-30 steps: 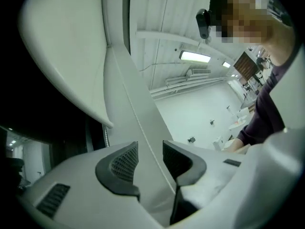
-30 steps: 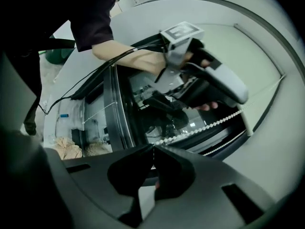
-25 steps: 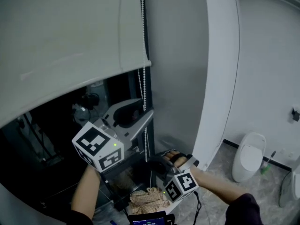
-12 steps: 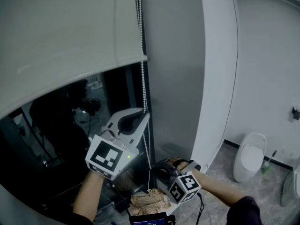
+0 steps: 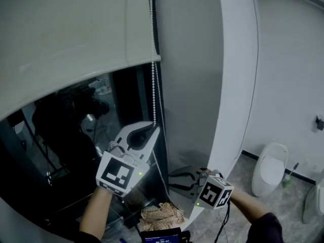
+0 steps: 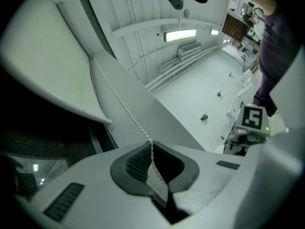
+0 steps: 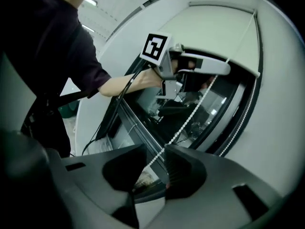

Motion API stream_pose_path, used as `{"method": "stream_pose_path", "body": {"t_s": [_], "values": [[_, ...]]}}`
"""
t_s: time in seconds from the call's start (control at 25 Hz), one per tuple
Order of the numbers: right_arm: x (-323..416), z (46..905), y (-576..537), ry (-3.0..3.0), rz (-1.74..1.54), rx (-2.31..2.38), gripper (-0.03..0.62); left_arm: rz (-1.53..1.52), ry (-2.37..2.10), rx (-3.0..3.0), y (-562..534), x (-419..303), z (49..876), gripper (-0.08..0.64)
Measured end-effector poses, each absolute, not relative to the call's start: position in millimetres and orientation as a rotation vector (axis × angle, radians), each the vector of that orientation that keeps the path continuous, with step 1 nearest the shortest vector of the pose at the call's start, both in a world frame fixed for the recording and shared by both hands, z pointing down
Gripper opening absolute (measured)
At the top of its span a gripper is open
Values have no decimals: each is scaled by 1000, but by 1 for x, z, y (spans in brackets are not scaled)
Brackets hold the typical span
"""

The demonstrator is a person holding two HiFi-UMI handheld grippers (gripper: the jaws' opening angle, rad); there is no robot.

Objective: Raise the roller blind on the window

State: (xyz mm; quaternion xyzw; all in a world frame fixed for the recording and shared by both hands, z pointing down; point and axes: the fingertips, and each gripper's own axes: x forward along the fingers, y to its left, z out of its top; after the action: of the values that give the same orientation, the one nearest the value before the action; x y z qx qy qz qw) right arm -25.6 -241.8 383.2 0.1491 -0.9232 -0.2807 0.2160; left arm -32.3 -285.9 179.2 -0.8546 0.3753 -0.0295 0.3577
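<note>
One roller blind (image 5: 76,39), part raised over dark window (image 5: 61,135). One bead chain (image 5: 154,85) hanging at blind's right edge. Two grippers: left gripper (image 5: 151,130) below blind's hem, clamped on chain; right gripper (image 5: 174,178) further below blind, jaws apart, chain running between.

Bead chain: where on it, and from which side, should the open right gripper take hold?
Take the bead chain on its taut straight run below the left gripper, which is clamped on it. That run passes between the right gripper's open jaws, so probably close there, pads square across the beads, from the room side; the window stands behind.
</note>
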Motion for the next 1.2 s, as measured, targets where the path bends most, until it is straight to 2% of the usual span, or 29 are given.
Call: {"method": "stream_pose_path", "body": {"t_s": [0.72,1.0,1.2], "values": [[-19,163,-286,-2983,-661,803,97,-274,916,-2436,-307,-38,319,18],[-37,112,-304,-3073,-547,897,97,-319,870,-2486,-295,-34,356,18],[-40,107,-308,-3044,-558,946,95,-357,856,-2518,-289,-32,383,18]]}}
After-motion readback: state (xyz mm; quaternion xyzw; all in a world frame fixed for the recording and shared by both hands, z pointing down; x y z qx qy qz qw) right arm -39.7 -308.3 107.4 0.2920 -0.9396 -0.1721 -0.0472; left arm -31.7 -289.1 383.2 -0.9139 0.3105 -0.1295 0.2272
